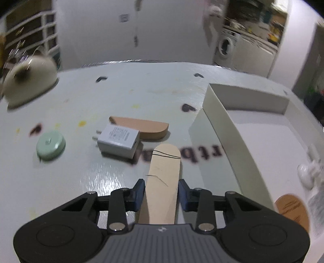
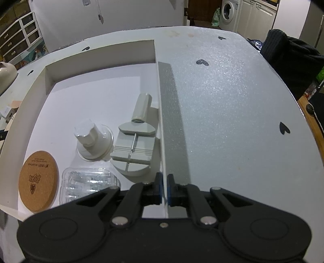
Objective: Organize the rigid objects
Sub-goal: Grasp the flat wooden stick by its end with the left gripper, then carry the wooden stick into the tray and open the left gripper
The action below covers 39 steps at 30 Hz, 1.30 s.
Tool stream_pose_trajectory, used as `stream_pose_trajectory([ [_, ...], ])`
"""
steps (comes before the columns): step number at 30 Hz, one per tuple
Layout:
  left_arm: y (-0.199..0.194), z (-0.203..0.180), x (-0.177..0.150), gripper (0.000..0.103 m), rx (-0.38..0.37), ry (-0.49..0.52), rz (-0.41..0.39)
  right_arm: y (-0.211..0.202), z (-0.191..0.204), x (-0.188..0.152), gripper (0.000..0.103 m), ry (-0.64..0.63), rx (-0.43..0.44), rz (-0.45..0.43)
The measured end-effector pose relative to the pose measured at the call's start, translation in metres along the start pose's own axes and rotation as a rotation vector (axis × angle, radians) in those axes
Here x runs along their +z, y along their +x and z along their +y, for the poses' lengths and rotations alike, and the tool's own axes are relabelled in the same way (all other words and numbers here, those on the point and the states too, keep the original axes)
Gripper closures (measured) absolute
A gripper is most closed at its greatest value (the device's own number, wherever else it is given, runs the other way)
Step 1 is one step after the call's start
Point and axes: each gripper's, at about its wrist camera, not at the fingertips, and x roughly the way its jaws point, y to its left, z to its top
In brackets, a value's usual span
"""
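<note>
left gripper (image 1: 162,192) clamped on wooden stick (image 1: 163,182) above white table (image 1: 91,178) | right gripper (image 2: 164,188) pinching box wall (image 2: 162,125) | charger (image 1: 118,140) ahead-left of left gripper | washing machine (image 2: 227,12) behind

1. Left hand-held gripper (image 1: 162,191): matte black plastic linkage arms on a broad black body with two round recessed discs.
2. Its fingers (image 1: 139,193): dark blue pads on black carriers.
3. Pivot pins: silver, round-headed, four showing.
4. Centre plate: grey, ribbed, with a small white mark.
5. Right hand-held gripper (image 2: 165,189): same black build, blue-edged pads, silver pins, one small centre screw.
</note>
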Motion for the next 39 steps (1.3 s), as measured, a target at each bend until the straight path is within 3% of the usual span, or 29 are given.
stream_pose_trajectory([
  [8, -0.031, 0.005, 0.001, 0.068, -0.080, -0.262, -0.038, 0.000, 0.000, 0.002, 0.097, -0.005, 0.000, 0.014],
  [11, -0.042, -0.001, 0.014, 0.068, -0.119, -0.314, -0.068, 0.000, 0.001, 0.003, 0.097, -0.008, -0.006, 0.014],
  [18, -0.049, -0.039, 0.054, 0.068, -0.257, -0.315, -0.076, 0.001, 0.002, 0.004, 0.097, -0.002, -0.008, 0.014],
  [23, -0.031, -0.080, 0.075, 0.068, -0.352, -0.303, -0.024, 0.001, -0.001, 0.003, 0.097, 0.006, 0.002, 0.012],
  [28, 0.003, -0.118, 0.086, 0.068, -0.402, -0.277, 0.034, 0.001, -0.001, 0.003, 0.097, 0.009, 0.000, 0.014],
  [34, 0.042, -0.159, 0.095, 0.068, -0.469, -0.313, 0.093, 0.001, 0.000, 0.004, 0.097, 0.011, -0.005, 0.017],
  [39, 0.066, -0.188, 0.101, 0.068, -0.476, -0.310, 0.123, 0.002, -0.002, 0.004, 0.097, 0.025, 0.006, 0.014],
])
